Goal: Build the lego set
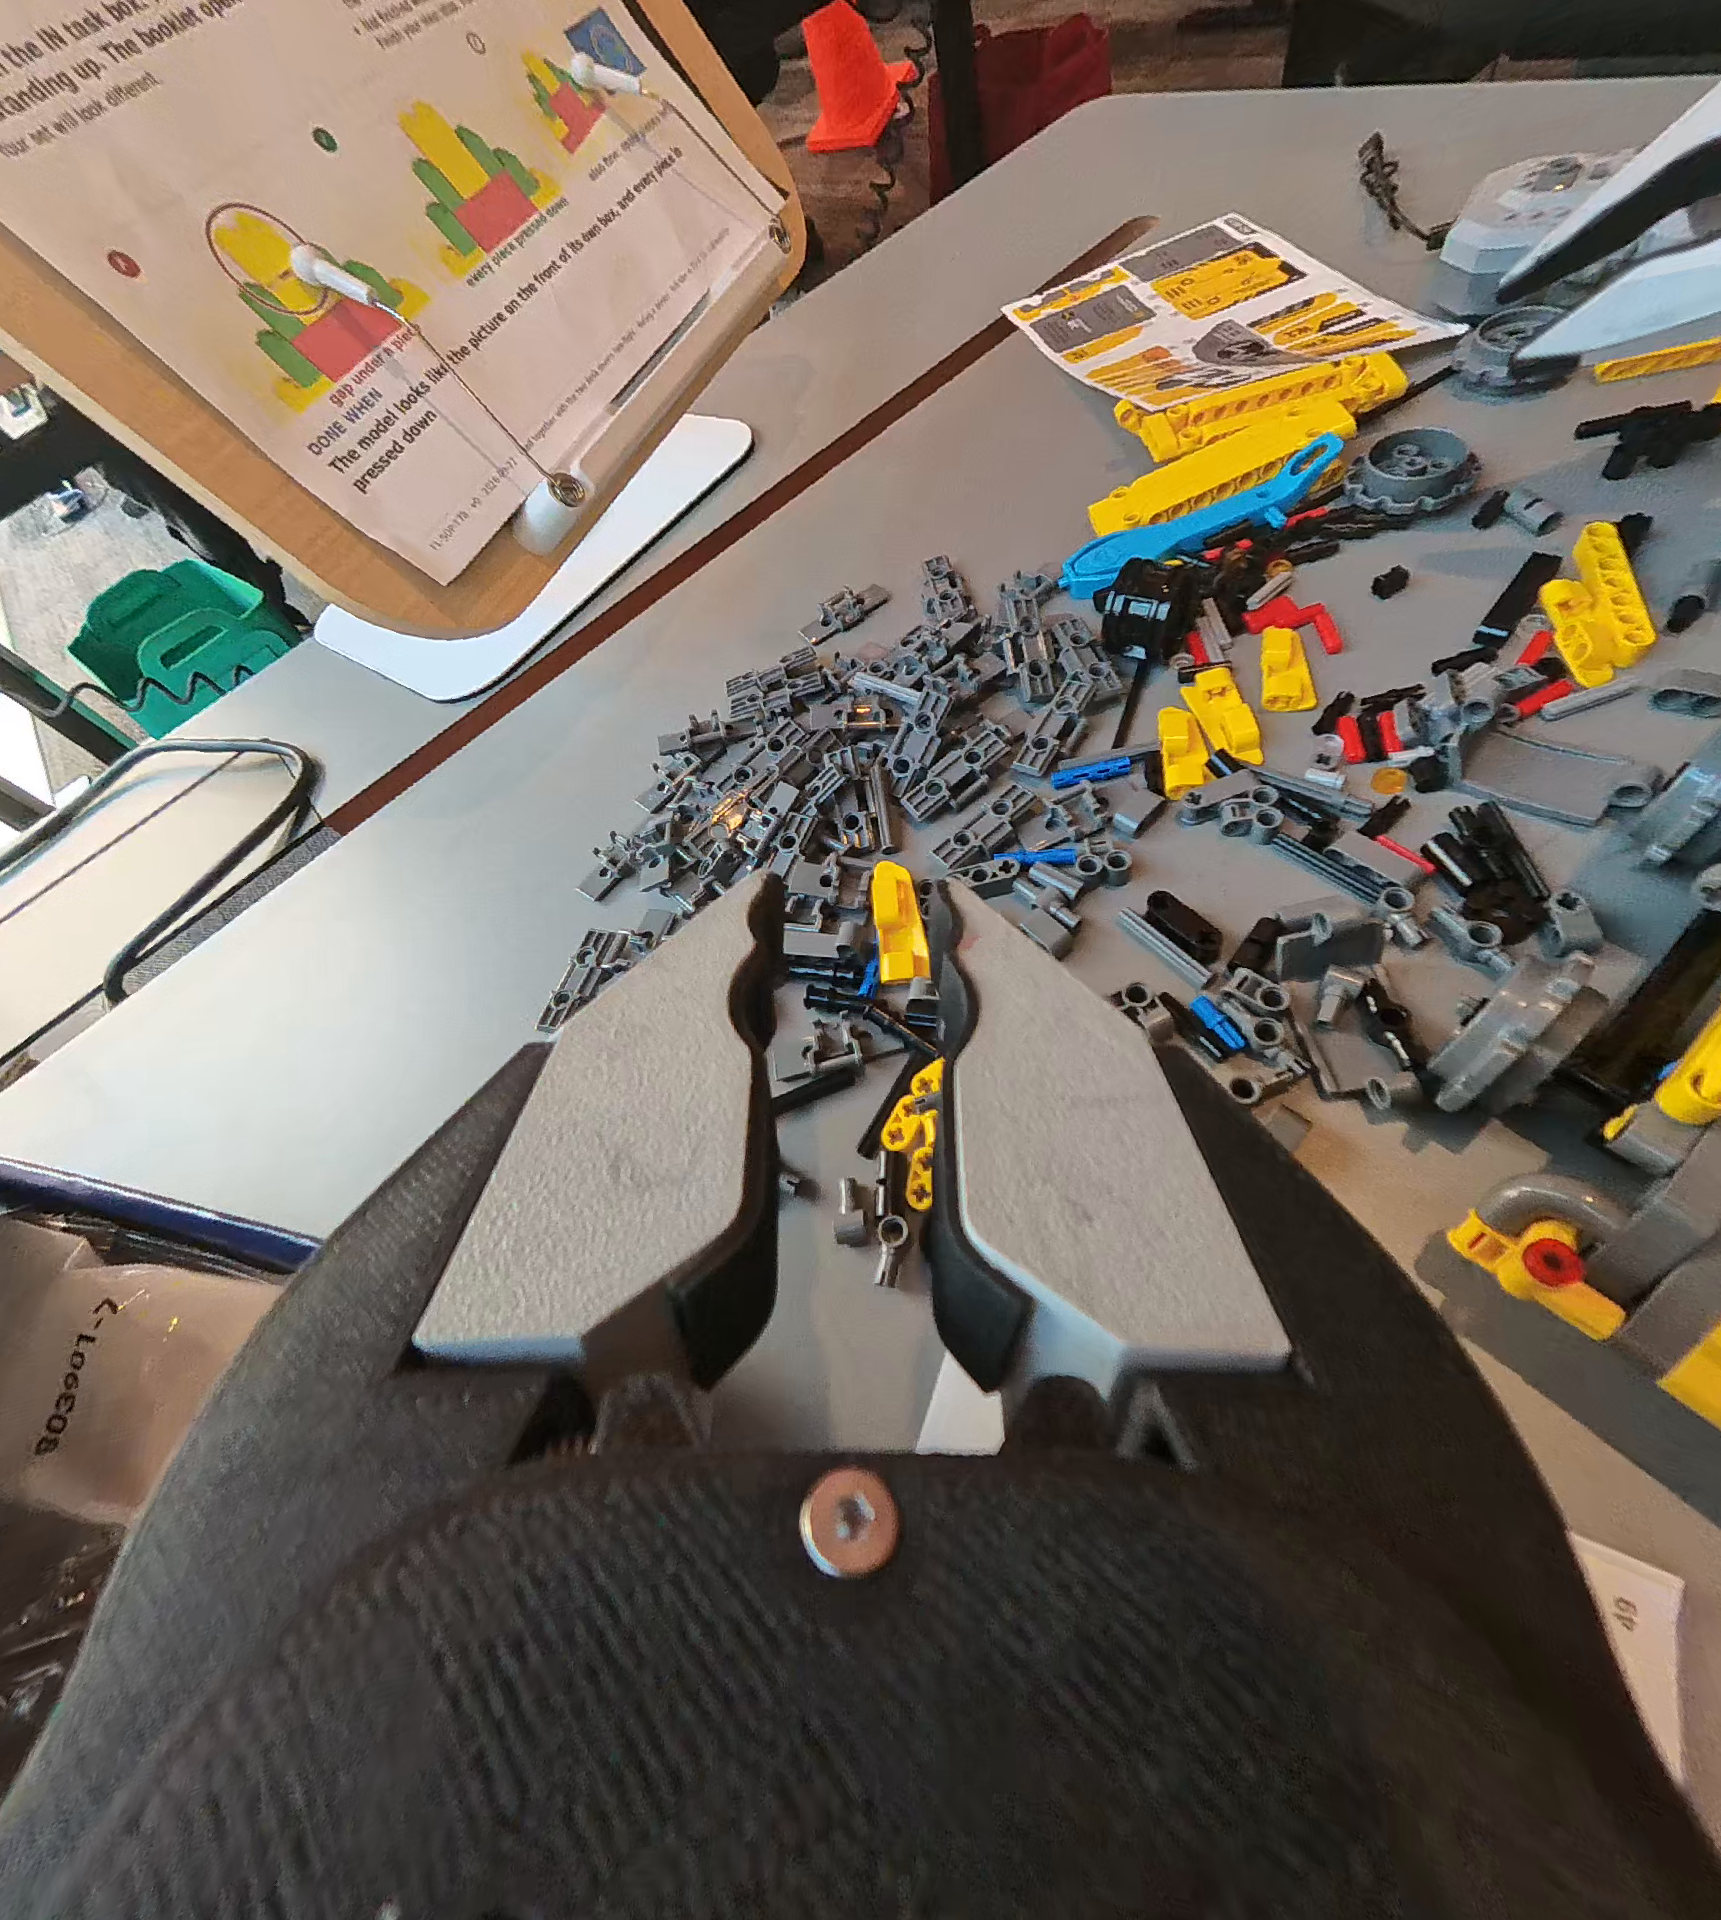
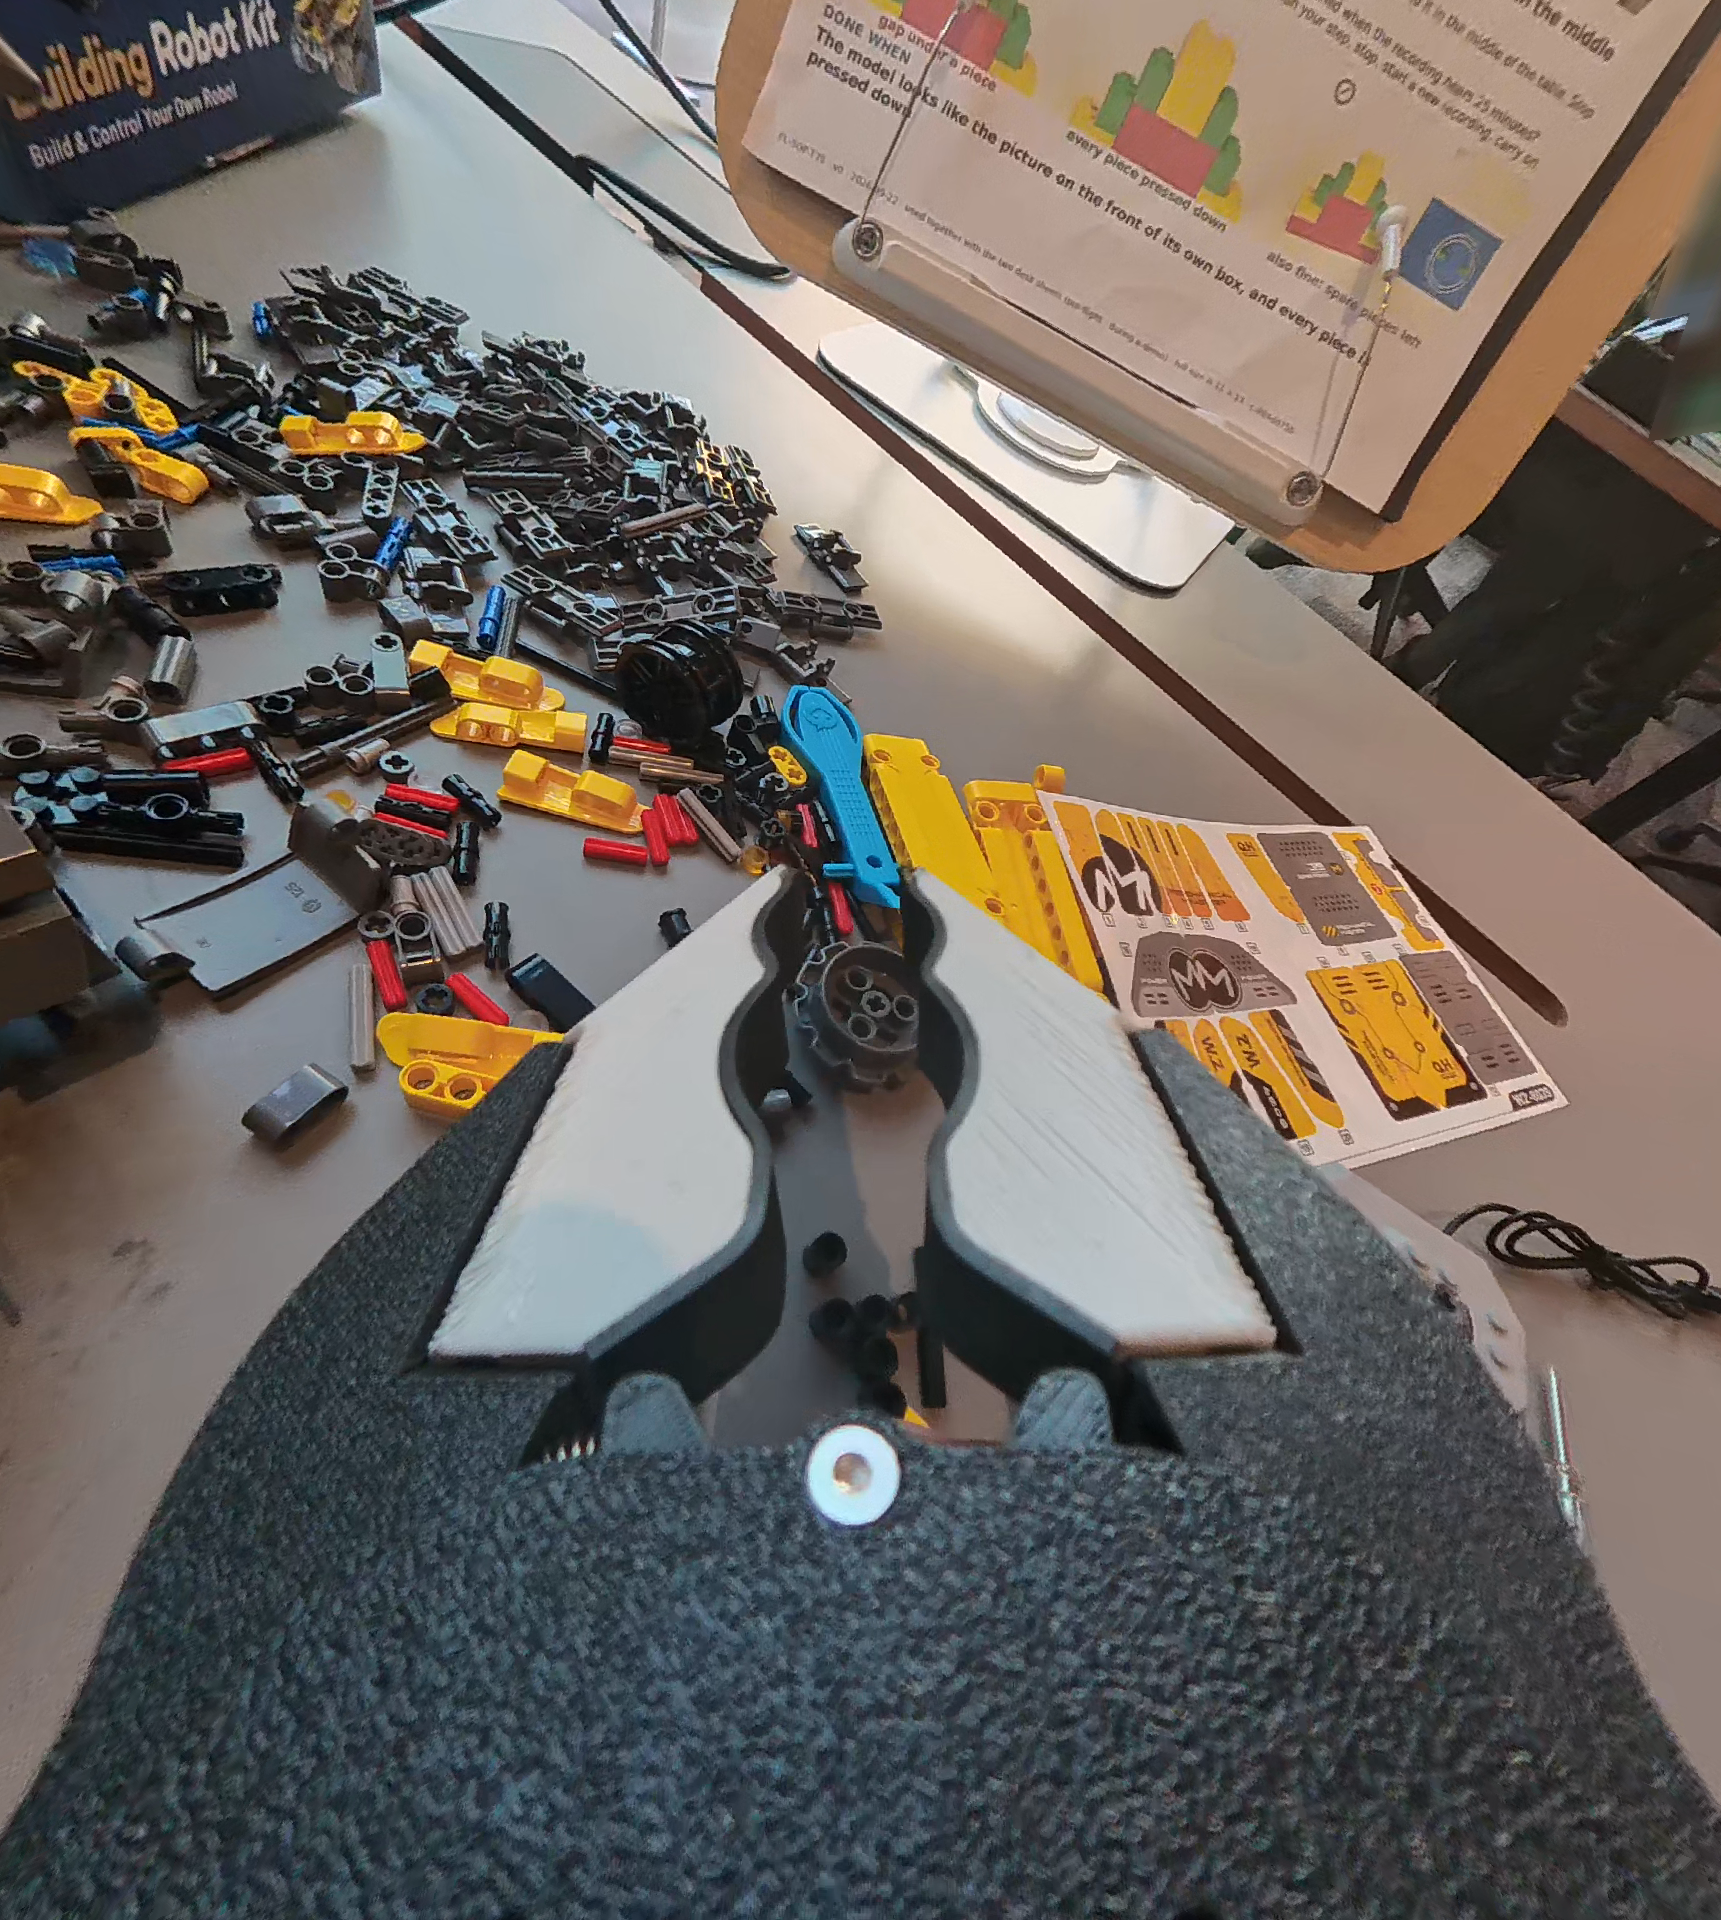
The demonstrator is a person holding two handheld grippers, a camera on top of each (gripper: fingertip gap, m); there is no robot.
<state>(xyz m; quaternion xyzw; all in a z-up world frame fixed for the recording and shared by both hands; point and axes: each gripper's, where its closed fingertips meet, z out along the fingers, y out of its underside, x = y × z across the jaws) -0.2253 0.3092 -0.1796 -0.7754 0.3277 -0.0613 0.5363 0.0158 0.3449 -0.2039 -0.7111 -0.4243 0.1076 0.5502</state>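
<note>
My left gripper (image 1: 856,899) is open and hovers low over a pile of small grey building pieces (image 1: 835,748). A yellow piece (image 1: 897,925) lies on the table between its tips, close to the right finger, with small yellow connectors (image 1: 916,1138) further back in the gap. My right gripper (image 2: 854,883) is open. A dark grey gear wheel (image 2: 861,1013) sits in the rounded hollow between its fingers, with a gap on its left side. That gripper also shows in the left wrist view (image 1: 1526,317), tips down at a grey gear (image 1: 1500,348).
The grey table (image 1: 420,987) holds loose yellow, black, red and blue pieces, a blue separator tool (image 2: 835,800), long yellow beams (image 2: 939,831), a sticker sheet (image 2: 1303,956), a black cable (image 2: 1604,1262), a part-built yellow and grey model (image 1: 1718,1195) and a wooden instruction stand (image 1: 347,260). My hands' fingertips stand some 25 cm from each other.
</note>
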